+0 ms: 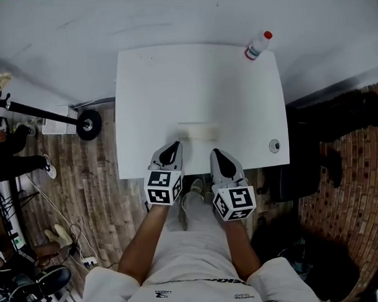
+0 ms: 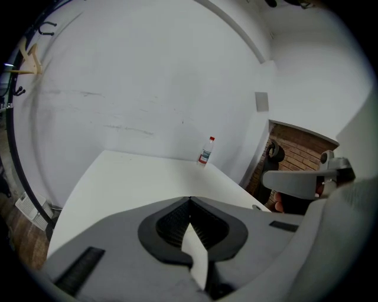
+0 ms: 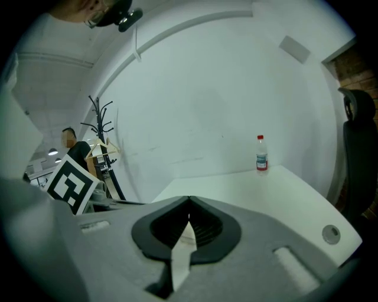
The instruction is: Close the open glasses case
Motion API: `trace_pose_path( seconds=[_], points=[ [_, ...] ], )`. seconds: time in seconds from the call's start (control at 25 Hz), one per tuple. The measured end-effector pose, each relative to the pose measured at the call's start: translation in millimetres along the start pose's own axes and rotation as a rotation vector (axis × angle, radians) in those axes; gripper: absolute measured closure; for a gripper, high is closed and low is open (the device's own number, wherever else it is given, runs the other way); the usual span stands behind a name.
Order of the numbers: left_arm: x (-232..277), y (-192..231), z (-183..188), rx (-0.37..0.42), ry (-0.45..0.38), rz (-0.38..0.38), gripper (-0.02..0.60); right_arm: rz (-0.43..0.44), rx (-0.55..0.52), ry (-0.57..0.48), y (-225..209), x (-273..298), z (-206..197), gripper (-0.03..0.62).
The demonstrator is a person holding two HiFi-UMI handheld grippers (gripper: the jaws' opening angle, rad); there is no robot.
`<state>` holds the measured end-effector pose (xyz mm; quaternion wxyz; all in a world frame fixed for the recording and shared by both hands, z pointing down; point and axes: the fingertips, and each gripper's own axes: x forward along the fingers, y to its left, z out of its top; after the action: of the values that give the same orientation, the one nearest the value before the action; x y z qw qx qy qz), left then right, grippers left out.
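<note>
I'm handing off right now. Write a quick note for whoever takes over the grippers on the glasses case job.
Left gripper: jaws together, empty, at the table's near edge.
Right gripper: jaws together, empty, beside the left.
Glasses case: pale, on the white table, just beyond and between both grippers; neither touches it. Too faint to confirm how its lid stands.
Bottle: far right corner, out of the way.
Done: nothing yet. Left: reach the case and close its lid.

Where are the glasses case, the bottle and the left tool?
glasses case (image 1: 199,132), head view, middle of its pale body.
bottle (image 1: 257,46), head view, its labelled body.
left tool (image 2: 190,199), left gripper view, where its shut fingertips meet.
</note>
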<state>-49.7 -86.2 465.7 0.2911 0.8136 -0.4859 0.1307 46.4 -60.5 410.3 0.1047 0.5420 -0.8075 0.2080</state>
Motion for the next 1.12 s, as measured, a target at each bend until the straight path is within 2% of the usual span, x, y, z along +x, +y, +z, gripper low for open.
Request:
trace_pose_path(
  seconds=[0.56, 0.76, 1.12],
  points=[
    [-70.8, -41.3, 94.0, 0.079, -0.187, -0.059, 0.584, 0.015, -0.036, -0.111, 36.2, -25.2, 73.2, 0.595],
    [-84.1, -62.5, 113.6, 0.105, -0.228, -0.089, 0.584, 0.021, -0.063, -0.148, 44.0, -34.6, 98.6, 0.595],
    [-112.3, -73.0, 143.7, 0.170, -0.318, -0.081, 0.584, 0.018, -0.121, -0.207, 50.4, -45.1, 128.8, 0.595]
  ],
)
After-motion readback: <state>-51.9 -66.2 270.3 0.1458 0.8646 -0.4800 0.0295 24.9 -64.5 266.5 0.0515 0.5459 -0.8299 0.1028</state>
